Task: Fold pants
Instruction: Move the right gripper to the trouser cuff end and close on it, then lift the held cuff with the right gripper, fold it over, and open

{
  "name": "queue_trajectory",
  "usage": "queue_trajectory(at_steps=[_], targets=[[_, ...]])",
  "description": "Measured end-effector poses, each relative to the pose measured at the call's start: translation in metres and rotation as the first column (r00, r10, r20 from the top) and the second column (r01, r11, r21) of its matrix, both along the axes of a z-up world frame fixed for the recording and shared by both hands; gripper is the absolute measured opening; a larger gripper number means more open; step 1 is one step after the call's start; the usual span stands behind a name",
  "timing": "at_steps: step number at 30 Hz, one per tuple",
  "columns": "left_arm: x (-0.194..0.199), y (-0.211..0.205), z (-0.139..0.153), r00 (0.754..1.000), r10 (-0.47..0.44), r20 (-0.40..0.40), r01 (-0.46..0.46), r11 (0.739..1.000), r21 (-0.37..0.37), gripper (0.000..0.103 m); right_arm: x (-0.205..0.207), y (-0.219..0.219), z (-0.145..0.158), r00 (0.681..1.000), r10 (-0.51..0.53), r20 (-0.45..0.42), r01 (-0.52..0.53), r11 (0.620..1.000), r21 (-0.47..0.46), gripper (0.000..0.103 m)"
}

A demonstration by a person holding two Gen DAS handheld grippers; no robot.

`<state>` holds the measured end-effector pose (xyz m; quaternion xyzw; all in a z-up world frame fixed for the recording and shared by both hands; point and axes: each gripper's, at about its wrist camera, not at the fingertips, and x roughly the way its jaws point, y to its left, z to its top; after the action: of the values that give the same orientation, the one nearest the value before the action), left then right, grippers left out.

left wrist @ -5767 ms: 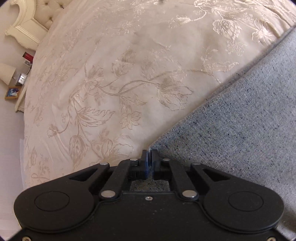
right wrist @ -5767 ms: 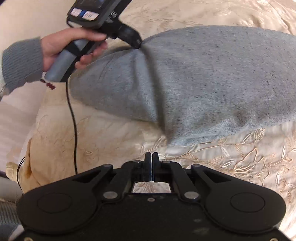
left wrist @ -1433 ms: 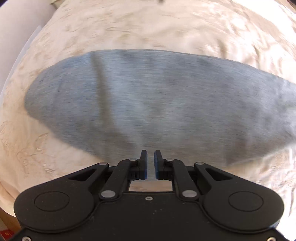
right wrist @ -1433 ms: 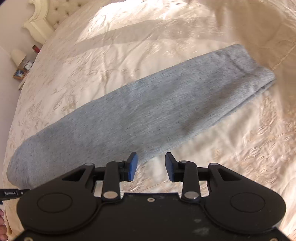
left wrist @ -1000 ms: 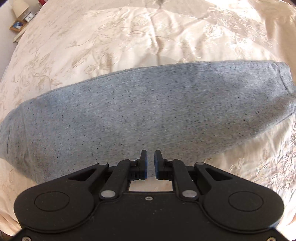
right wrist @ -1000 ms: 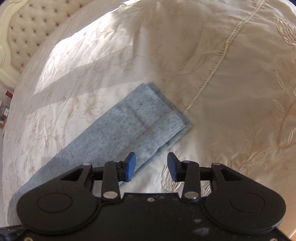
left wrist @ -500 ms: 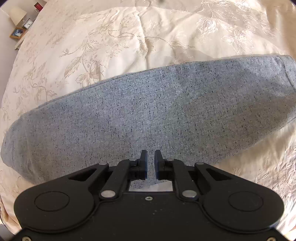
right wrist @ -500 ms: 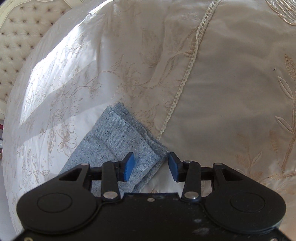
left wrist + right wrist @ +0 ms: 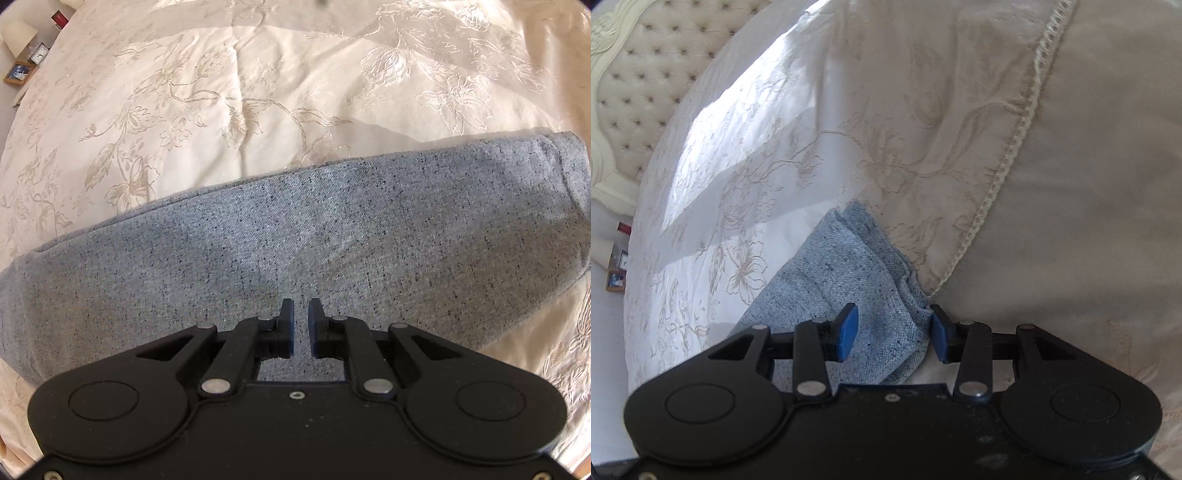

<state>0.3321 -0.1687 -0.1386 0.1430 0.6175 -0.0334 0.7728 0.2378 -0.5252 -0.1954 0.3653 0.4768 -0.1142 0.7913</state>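
Observation:
The grey speckled pants (image 9: 295,240) lie folded lengthwise in a long band across the cream bedspread (image 9: 221,92). My left gripper (image 9: 301,319) hovers over the middle of the band, its jaws a narrow gap apart and empty. In the right wrist view the hem end of the pants (image 9: 849,266) lies against a lace-edged pillow (image 9: 1071,184). My right gripper (image 9: 892,326) is open, with its blue pads (image 9: 849,326) on either side of the hem corner, low over the fabric.
A tufted cream headboard (image 9: 639,66) stands at the far left of the right wrist view. A nightstand with a lamp (image 9: 18,35) and small frames sits beyond the bed's far left edge. The pillow's lace seam (image 9: 1015,147) runs diagonally beside the hem.
My right gripper has swung along the pants to the hem end and come down close over it, jaws open. My left gripper has dropped nearer the middle of the pants, its gap unchanged.

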Motion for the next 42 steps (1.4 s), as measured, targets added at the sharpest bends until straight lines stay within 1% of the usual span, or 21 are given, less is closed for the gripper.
queue_trajectory(at_steps=[1, 2, 7, 12, 15, 17, 19, 21, 26, 29, 33, 35, 37, 38, 40, 42], targets=[[0.003, -0.001, -0.003, 1.000, 0.003, -0.005, -0.003, 1.000, -0.005, 0.018, 0.000, 0.002, 0.003, 1.000, 0.017, 0.008, -0.017, 1.000, -0.011, 0.022], [0.007, -0.002, -0.005, 1.000, 0.009, -0.008, -0.009, 1.000, -0.012, 0.018, 0.000, 0.003, 0.006, 0.999, 0.034, 0.012, -0.033, 0.999, -0.020, 0.016], [0.038, -0.001, -0.020, 0.998, 0.056, -0.008, -0.056, 0.997, -0.045, 0.018, 0.001, 0.007, 0.017, 0.997, 0.069, 0.032, -0.068, 0.997, -0.048, 0.016], [0.076, 0.007, -0.038, 0.988, 0.157, -0.008, -0.157, 0.984, -0.082, 0.018, 0.003, 0.008, 0.024, 0.996, 0.079, 0.042, -0.077, 0.996, -0.047, 0.016], [0.089, 0.007, -0.047, 0.986, 0.164, -0.024, -0.165, 0.982, -0.088, 0.010, 0.006, 0.009, 0.027, 0.996, 0.076, 0.052, -0.074, 0.996, -0.043, 0.016], [0.092, 0.003, -0.044, 0.989, 0.147, -0.030, -0.149, 0.986, -0.078, 0.009, 0.007, 0.011, 0.029, 0.995, 0.074, 0.059, -0.072, 0.997, -0.041, 0.016], [0.090, 0.004, -0.038, 0.991, 0.130, -0.027, -0.132, 0.988, -0.085, 0.010, 0.007, 0.012, 0.033, 0.995, 0.068, 0.067, -0.066, 0.997, -0.039, 0.016], [0.081, 0.009, -0.025, 0.990, 0.138, -0.004, -0.137, 0.984, -0.109, 0.015, 0.008, 0.013, 0.037, 0.995, 0.065, 0.076, -0.062, 0.997, -0.037, 0.016], [0.041, 0.019, -0.004, 0.992, 0.123, -0.015, -0.124, 0.978, -0.168, 0.015, 0.009, 0.017, 0.049, 0.993, 0.065, 0.100, -0.061, 0.997, -0.039, 0.016], [0.016, 0.016, -0.008, 0.994, 0.094, -0.052, -0.102, 0.978, -0.181, 0.015, 0.010, 0.021, 0.055, 0.991, 0.074, 0.111, -0.069, 0.997, -0.047, 0.016], [-0.006, 0.010, -0.030, 0.994, 0.059, -0.090, -0.073, 0.984, -0.161, 0.015, 0.013, 0.027, 0.060, 0.990, 0.082, 0.117, -0.074, 0.995, -0.065, 0.016], [-0.009, 0.004, -0.038, 0.997, 0.018, -0.071, -0.028, 0.990, -0.140, 0.014, 0.014, 0.031, 0.064, 0.989, 0.087, 0.121, -0.078, 0.994, -0.078, 0.016], [-0.007, 0.002, -0.036, 0.998, -0.011, -0.066, 0.001, 0.990, -0.144, 0.012, 0.015, 0.039, 0.070, 0.987, 0.098, 0.127, -0.085, 0.991, -0.101, 0.016], [-0.005, 0.006, -0.032, 0.998, -0.014, -0.065, 0.003, 0.985, -0.171, 0.012, 0.015, 0.044, 0.073, 0.986, 0.103, 0.128, -0.088, 0.990, -0.114, 0.016], [0.000, 0.019, -0.022, 0.998, -0.020, -0.056, 0.007, 0.974, -0.228, 0.018, 0.015, 0.059, 0.082, 0.984, 0.110, 0.137, -0.090, 0.985, -0.145, 0.016], [0.002, 0.039, -0.011, 0.999, -0.015, -0.035, 0.006, 0.972, -0.236, 0.018, 0.016, 0.075, 0.093, 0.982, 0.118, 0.148, -0.093, 0.981, -0.170, 0.016]])
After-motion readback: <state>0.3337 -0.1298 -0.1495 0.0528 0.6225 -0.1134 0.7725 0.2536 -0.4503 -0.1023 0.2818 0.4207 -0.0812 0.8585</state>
